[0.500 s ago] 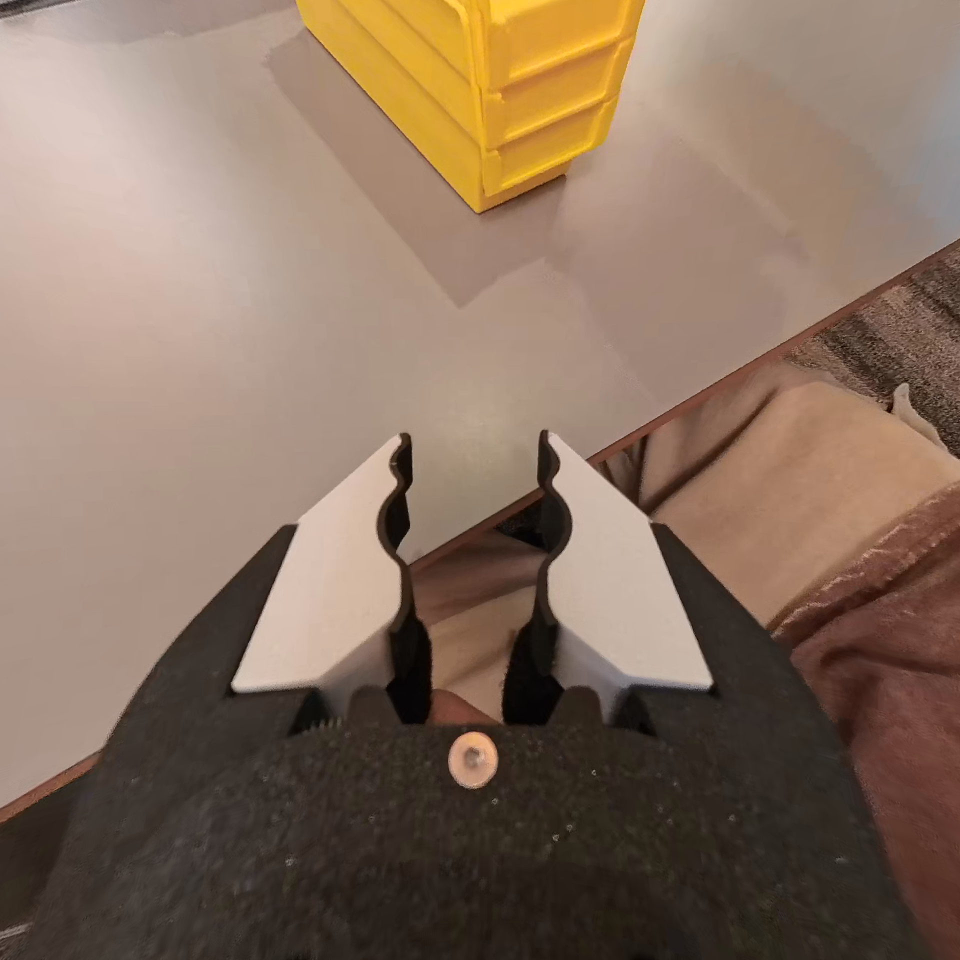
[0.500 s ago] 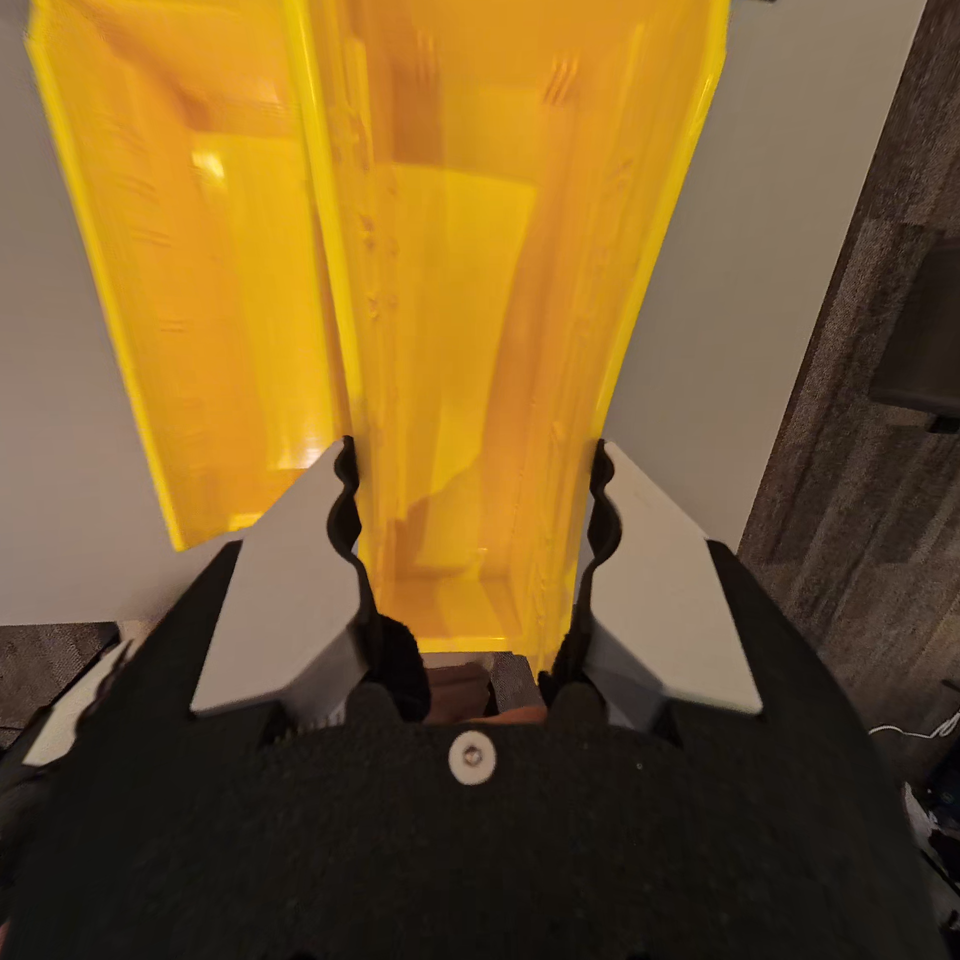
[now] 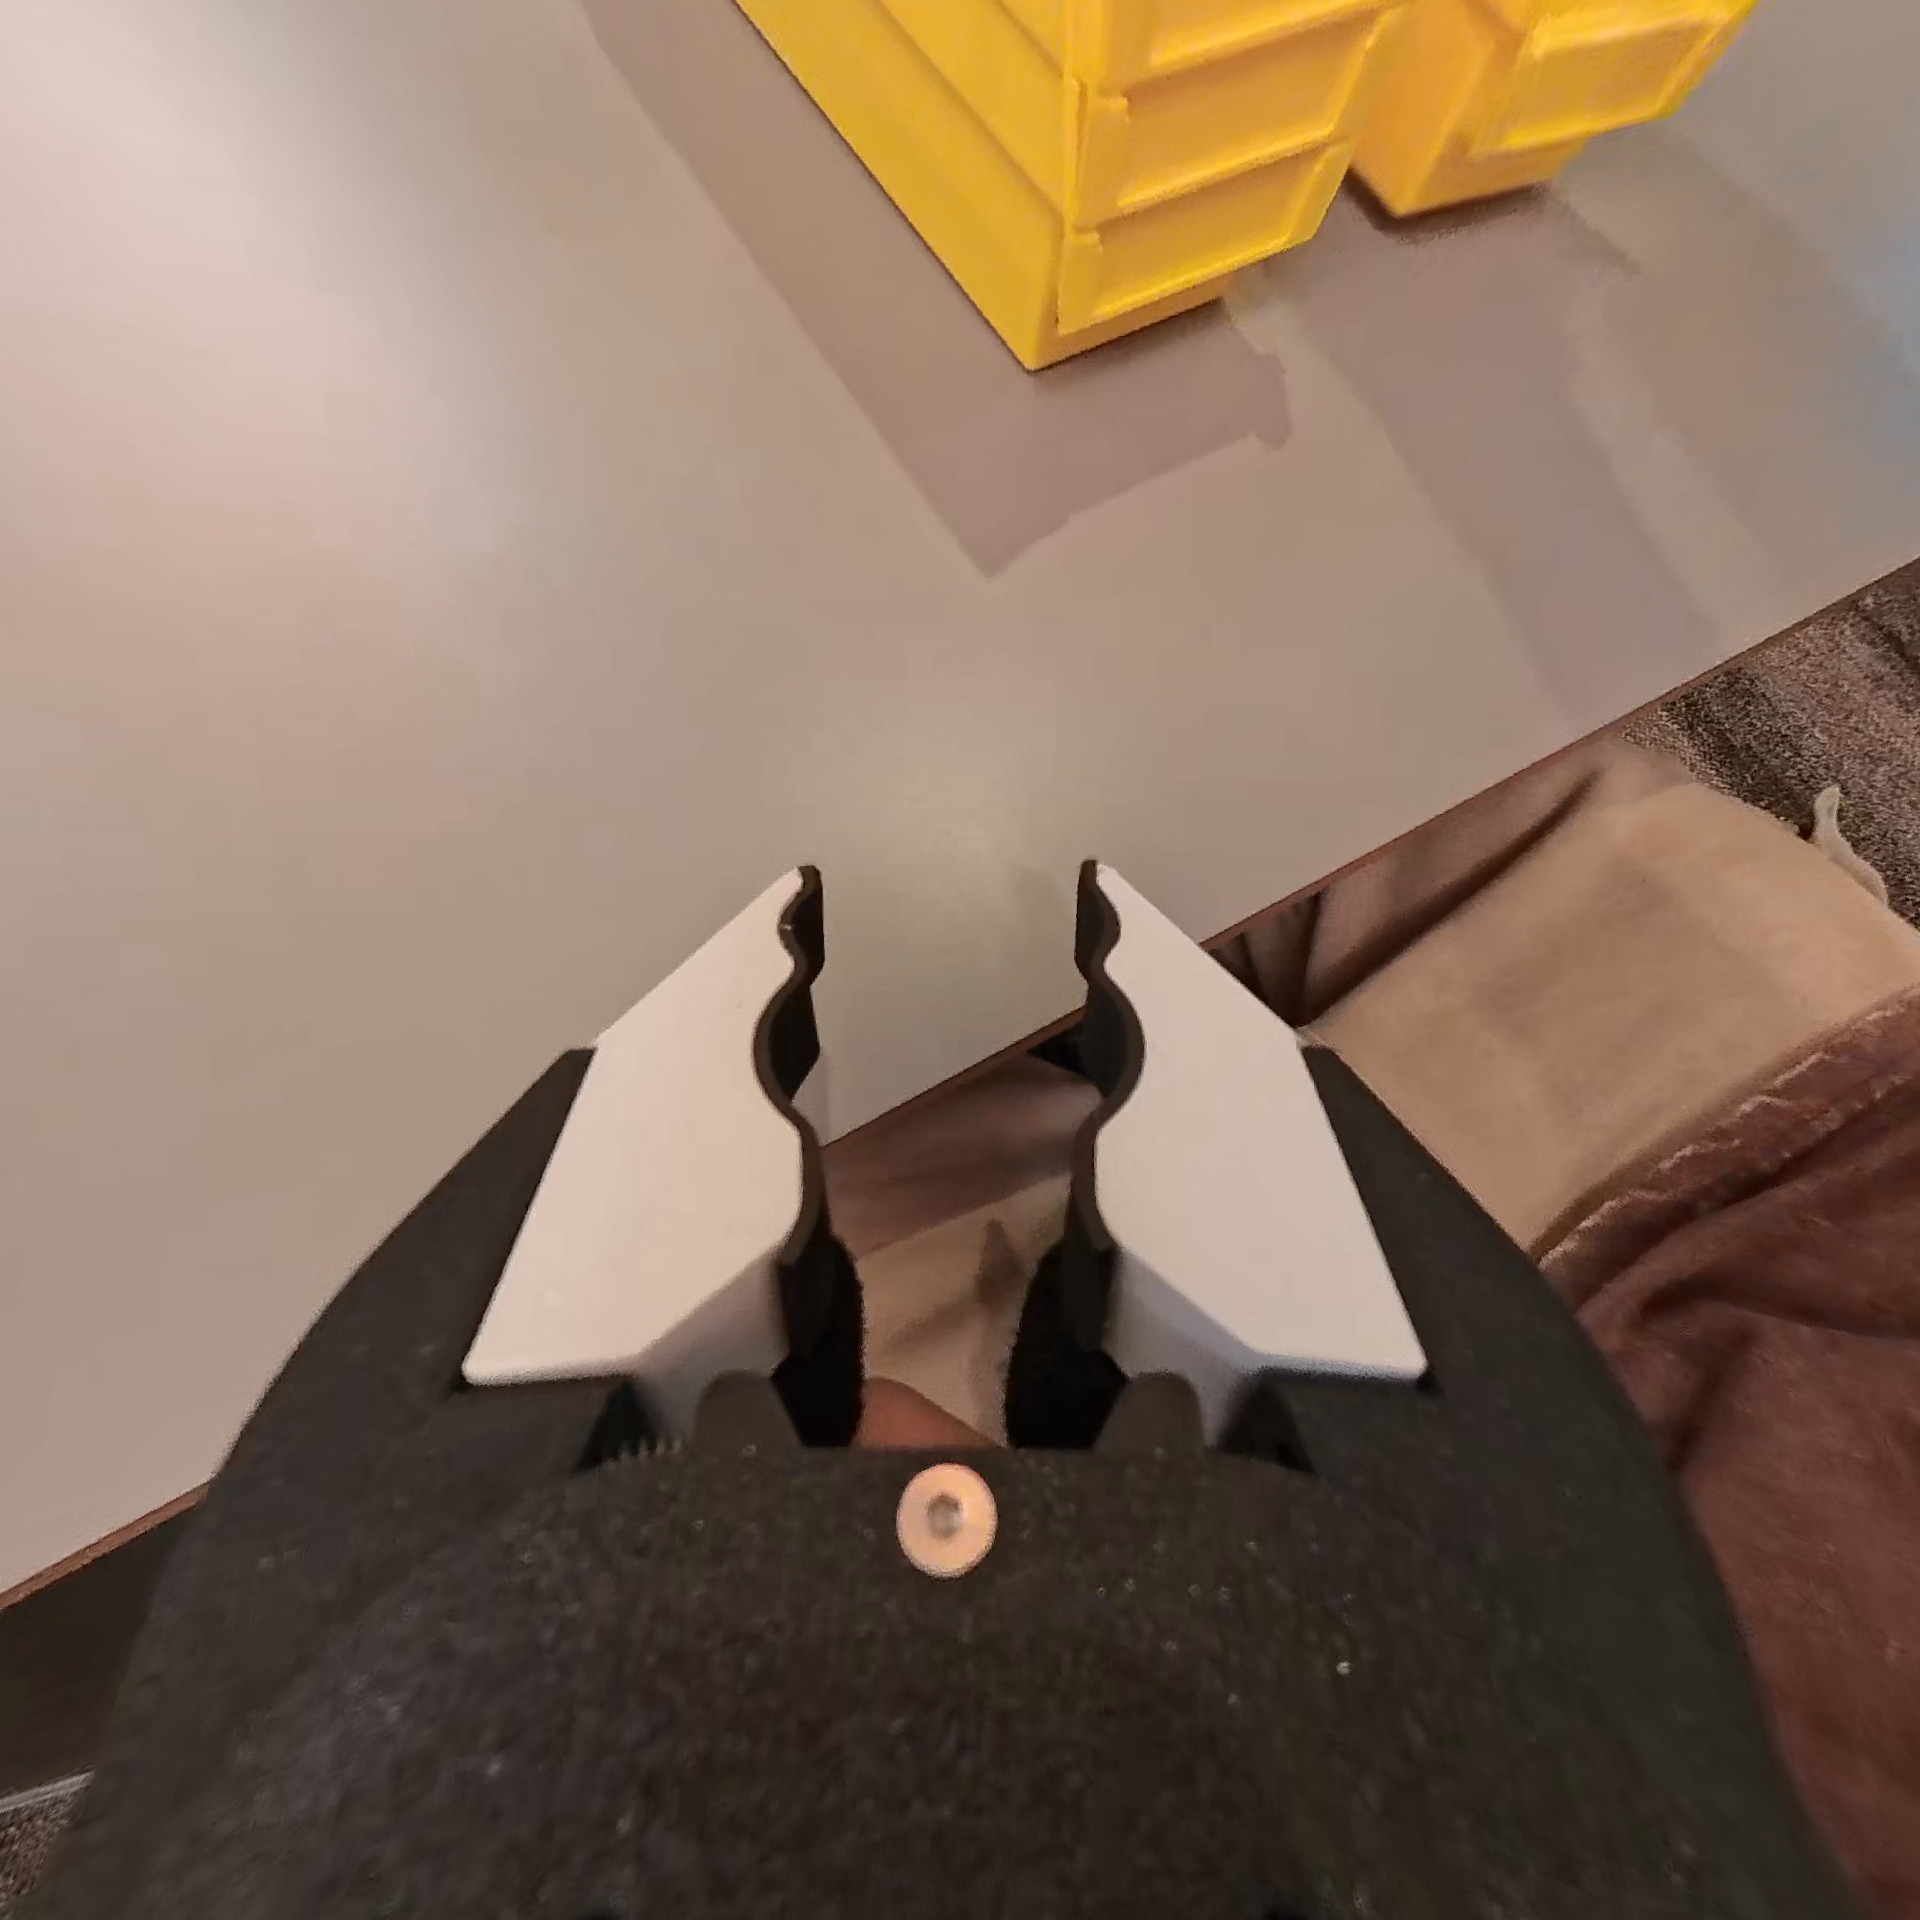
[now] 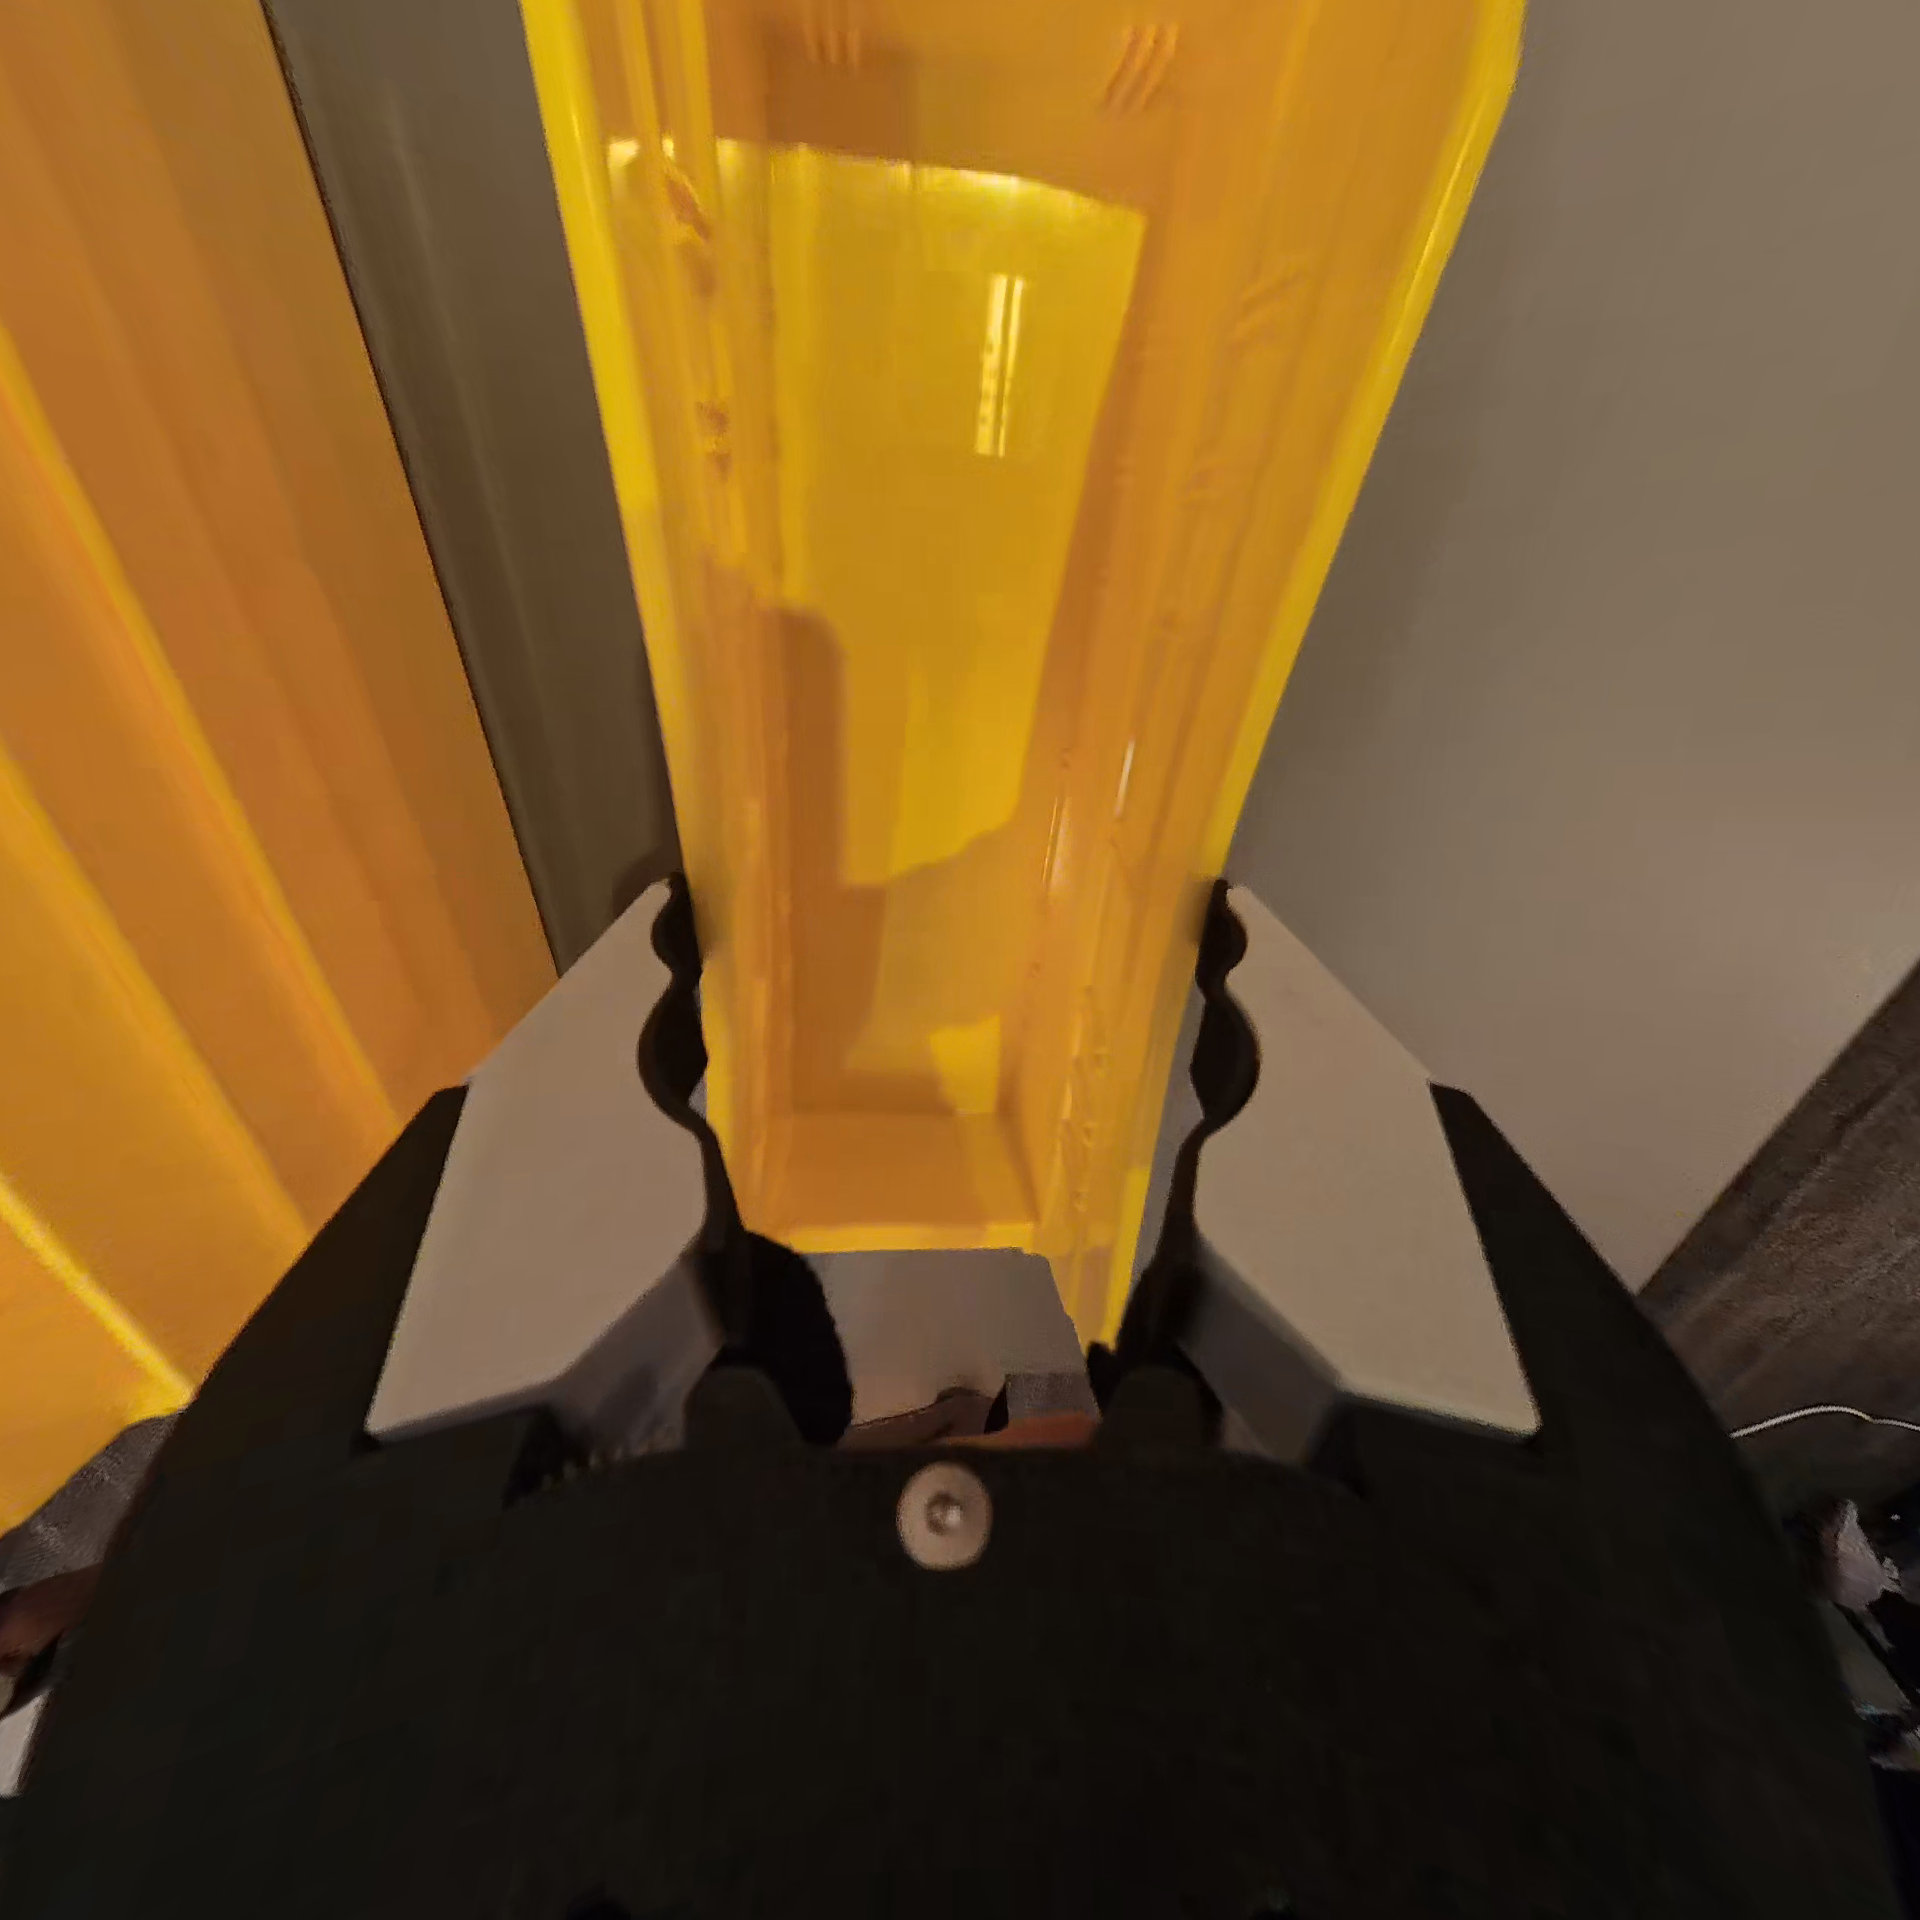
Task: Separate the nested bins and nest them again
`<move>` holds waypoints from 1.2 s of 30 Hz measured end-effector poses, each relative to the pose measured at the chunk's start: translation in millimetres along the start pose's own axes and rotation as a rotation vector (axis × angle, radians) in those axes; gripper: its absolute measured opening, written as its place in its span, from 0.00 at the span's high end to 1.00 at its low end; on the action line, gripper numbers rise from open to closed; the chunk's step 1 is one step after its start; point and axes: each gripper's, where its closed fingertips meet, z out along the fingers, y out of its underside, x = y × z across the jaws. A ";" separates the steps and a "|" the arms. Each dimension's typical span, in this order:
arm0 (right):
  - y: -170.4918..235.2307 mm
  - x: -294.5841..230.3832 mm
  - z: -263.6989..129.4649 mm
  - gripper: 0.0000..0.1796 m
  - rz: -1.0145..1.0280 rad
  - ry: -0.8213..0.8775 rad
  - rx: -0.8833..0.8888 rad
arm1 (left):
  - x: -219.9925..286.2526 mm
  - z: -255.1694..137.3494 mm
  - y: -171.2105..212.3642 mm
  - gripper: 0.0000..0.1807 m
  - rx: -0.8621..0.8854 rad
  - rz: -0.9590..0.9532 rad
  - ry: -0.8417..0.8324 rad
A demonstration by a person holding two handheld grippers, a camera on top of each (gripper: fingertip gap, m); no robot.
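In the left wrist view, the left gripper [image 3: 951,883] hangs over the near edge of the grey table [image 3: 416,623]. Its jaws are apart and nothing is between them. Far off on the table sits a stack of yellow bins [image 3: 1122,177], one tucked inside the next, with three front lips showing one above another. Just to the right of the stack is a single yellow bin [image 3: 1538,114], close beside it, but I cannot tell if they touch. The top of each is cut off, so I cannot see what is inside. Past the table edge are a person's tan trousers [image 3: 1558,935] and a brown sleeve [image 3: 1766,1299]. In the right wrist view, the right gripper [image 4: 945,904] has its jaws wide, one on each side of the single yellow bin [image 4: 935,623], pressed on its two long walls. I can look down into this bin and it is empty, with only a shiny yellow floor. The stack of yellow bins [image 4: 187,727] stands to its left with a strip of grey table [image 4: 1610,520] between them. Dark carpet [image 4: 1818,1195] shows at the right.
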 end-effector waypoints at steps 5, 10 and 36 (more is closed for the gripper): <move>-7.0 -1.2 7.6 0.38 0.001 0.028 0.042 | 2.8 1.0 1.0 0.74 -0.006 0.016 0.006; -19.0 -0.5 -7.3 0.31 0.009 0.008 0.220 | 3.3 -1.7 0.9 0.74 0.001 0.031 0.001; 271.6 -76.5 -52.3 0.54 -0.290 -0.279 1.268 | -2.2 160.9 -253.5 0.27 -0.368 -0.213 -0.142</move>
